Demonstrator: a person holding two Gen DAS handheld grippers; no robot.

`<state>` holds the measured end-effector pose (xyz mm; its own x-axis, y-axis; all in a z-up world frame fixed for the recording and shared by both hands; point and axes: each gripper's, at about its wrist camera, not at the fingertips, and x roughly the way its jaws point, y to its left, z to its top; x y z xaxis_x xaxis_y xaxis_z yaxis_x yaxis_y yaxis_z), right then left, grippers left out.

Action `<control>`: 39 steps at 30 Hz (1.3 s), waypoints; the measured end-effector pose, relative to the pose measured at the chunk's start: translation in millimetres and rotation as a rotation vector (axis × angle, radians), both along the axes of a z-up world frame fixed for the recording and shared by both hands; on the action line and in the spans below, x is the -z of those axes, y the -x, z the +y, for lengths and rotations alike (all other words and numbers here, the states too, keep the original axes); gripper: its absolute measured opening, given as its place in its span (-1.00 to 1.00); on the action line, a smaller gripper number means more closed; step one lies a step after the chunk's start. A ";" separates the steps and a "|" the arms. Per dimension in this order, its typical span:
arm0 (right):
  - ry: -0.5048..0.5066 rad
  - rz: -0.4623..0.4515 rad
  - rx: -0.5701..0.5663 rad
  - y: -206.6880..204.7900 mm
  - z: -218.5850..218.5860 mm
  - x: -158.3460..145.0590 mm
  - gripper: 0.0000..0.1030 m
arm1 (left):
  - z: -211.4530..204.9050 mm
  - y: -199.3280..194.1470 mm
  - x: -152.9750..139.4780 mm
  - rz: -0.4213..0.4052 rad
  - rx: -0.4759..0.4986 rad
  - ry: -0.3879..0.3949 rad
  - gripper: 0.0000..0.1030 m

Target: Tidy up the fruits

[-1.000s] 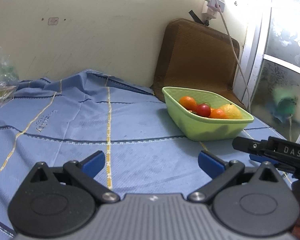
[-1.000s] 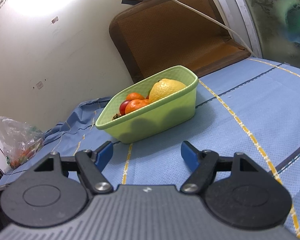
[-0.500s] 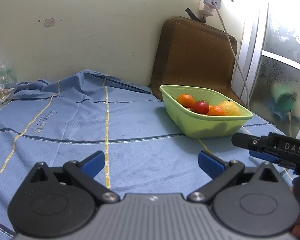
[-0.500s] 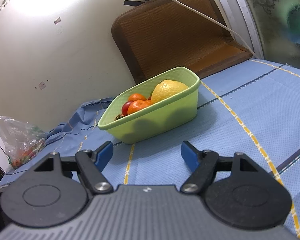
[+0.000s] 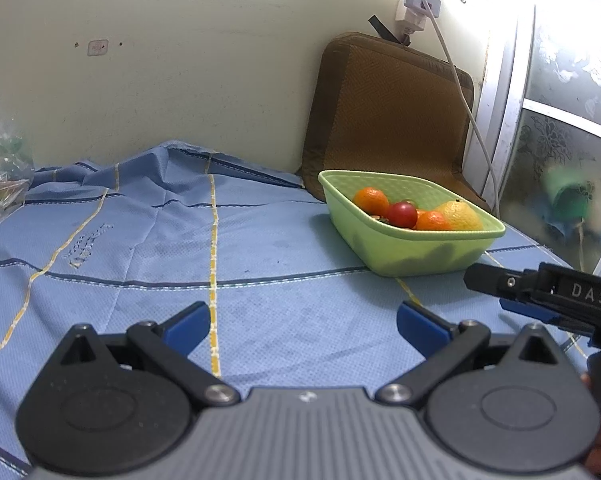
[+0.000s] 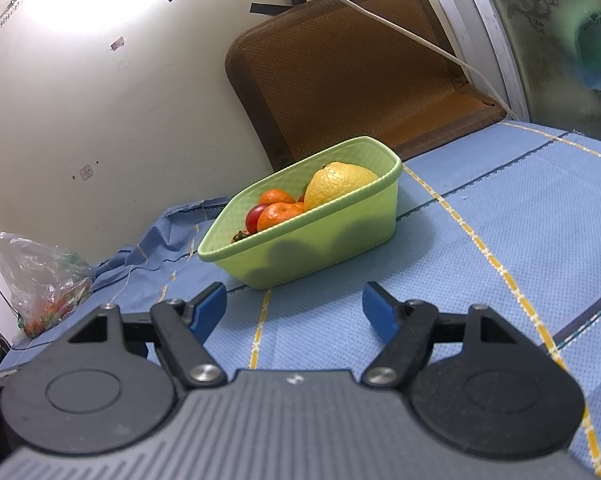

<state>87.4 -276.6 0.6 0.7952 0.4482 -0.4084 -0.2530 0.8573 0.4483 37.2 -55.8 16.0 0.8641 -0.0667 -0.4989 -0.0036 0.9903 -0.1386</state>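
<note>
A light green basket [image 5: 404, 256] [image 6: 332, 240] stands on the blue cloth near the back right. It holds orange tangerines [image 5: 370, 200] [image 6: 278, 214], a red tomato [image 5: 402, 214] [image 6: 254, 216] and a yellow lemon [image 5: 462, 216] [image 6: 340, 178]. My left gripper [image 5: 302, 322] is open and empty, low over the cloth, short of the basket and to its left. My right gripper [image 6: 294, 306] is open and empty, just in front of the basket; it also shows at the right edge of the left wrist view [image 5: 548, 296].
A blue cloth with yellow and dark stripes [image 5: 180, 260] covers the surface. A brown cushion [image 5: 388, 116] leans on the wall behind the basket, with a white cable [image 5: 472, 120] hanging over it. A clear plastic bag [image 6: 44, 280] lies at the far left. A window frame [image 5: 512, 120] stands at the right.
Both grippers have drawn back slightly and tilted up, so the basket sits a little farther and lower in view. Both stay open and empty.
</note>
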 end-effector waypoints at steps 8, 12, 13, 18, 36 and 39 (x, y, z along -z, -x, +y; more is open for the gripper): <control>0.003 -0.012 -0.004 1.0 0.1 -0.6 0.49 | -0.6 -0.3 -0.1 0.002 0.000 0.002 1.00; 0.000 -0.014 -0.006 0.8 -0.6 -0.3 0.49 | 1.0 -0.3 -0.1 0.003 -0.005 0.005 1.00; -0.002 -0.014 -0.006 1.0 -0.7 -0.3 0.49 | 1.2 -0.2 -0.2 0.002 -0.006 0.005 1.00; -0.007 -0.016 -0.007 1.4 -1.1 -0.4 0.49 | 1.8 0.4 -0.4 0.000 -0.004 0.007 1.00; -0.021 -0.026 -0.017 2.5 -1.7 0.0 0.49 | 3.0 3.1 -2.9 -0.016 -0.009 0.007 1.00; -0.024 -0.031 -0.025 3.0 -1.8 -0.3 0.49 | 2.3 2.4 -2.3 -0.009 -0.030 -0.007 1.00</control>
